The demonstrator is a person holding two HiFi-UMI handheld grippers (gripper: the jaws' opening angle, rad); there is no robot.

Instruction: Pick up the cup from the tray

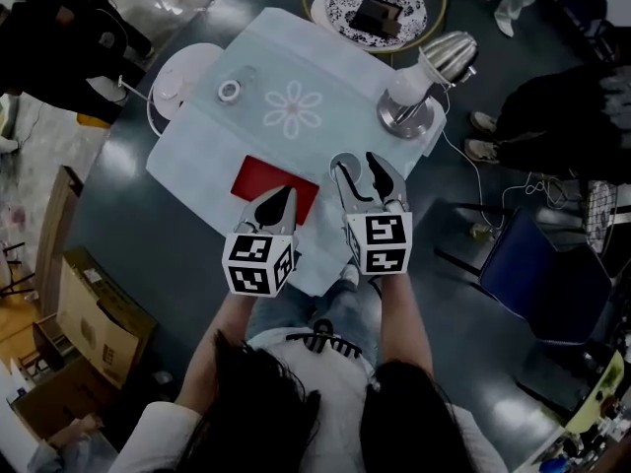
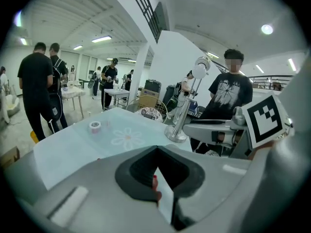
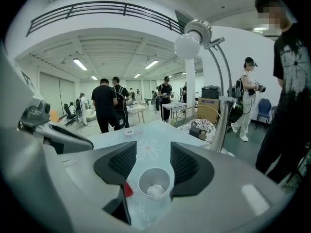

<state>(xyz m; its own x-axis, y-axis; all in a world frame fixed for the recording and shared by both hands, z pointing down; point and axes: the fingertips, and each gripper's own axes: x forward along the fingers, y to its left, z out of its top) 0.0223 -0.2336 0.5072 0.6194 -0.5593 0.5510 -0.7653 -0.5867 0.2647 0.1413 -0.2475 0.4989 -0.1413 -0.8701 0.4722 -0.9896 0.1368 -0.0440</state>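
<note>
Near the table's [image 1: 246,87] front edge, cup [image 3: 154,182] stands upright between right tool's [image 3: 153,155] spread jaws, beside red tray [image 1: 274,183]; left tool [image 2: 156,152] clenched, empty, farther off.

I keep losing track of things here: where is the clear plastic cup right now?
In the right gripper view, the clear plastic cup sits between the right tool's open jaws, with the flat red tray just to its left and the pale blue tablecloth beneath.

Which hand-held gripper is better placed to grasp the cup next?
Right. The right hand-held gripper has its jaws apart on either side of the cup; the left hand-held gripper is shut, over the red tray.
</note>
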